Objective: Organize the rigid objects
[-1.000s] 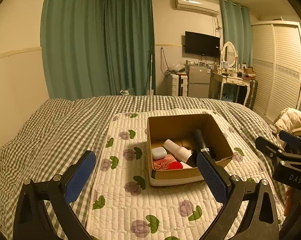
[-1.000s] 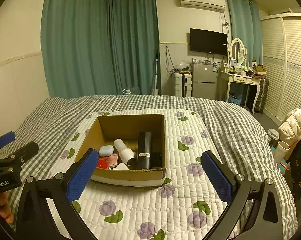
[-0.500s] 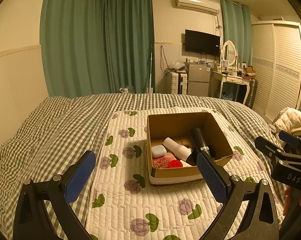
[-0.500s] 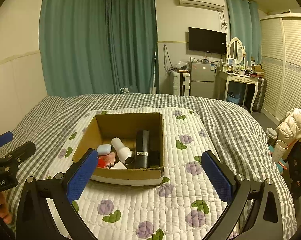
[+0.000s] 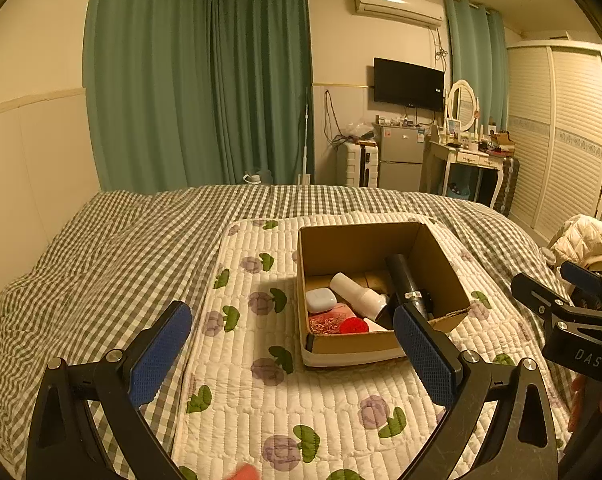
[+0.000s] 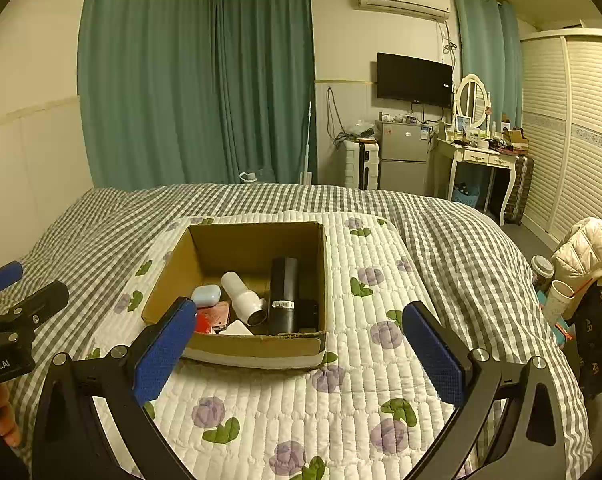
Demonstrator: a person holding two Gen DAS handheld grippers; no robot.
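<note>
Cardboard box (image 5: 381, 344) sits on the floral quilted mat (image 5: 261, 400) spread over the checked bedspread (image 5: 101, 248), and from the left wrist view it lies ahead and to the right of the left gripper (image 5: 291, 354). That gripper hangs above the mat with its blue-padded jaws spread wide, nothing between them; its right pad overlaps the box's near right corner. Inside the box: a white earbud case (image 5: 320, 299), a white bottle (image 5: 359, 295) lying on its side, a black cylinder (image 5: 405, 280), a pink packet (image 5: 331, 320) and a red round item (image 5: 354, 325). The right gripper (image 5: 573, 312) shows at the far right edge.

Over to the right wrist view: the cardboard box (image 6: 261, 346) now lies ahead and to the left of the right gripper (image 6: 299, 354), jaws wide apart and empty, its left pad covering the box's near left corner. The black cylinder (image 6: 283, 292) lies beside the white bottle (image 6: 243, 298). The left gripper (image 6: 17, 312) pokes in at the left edge.
</note>
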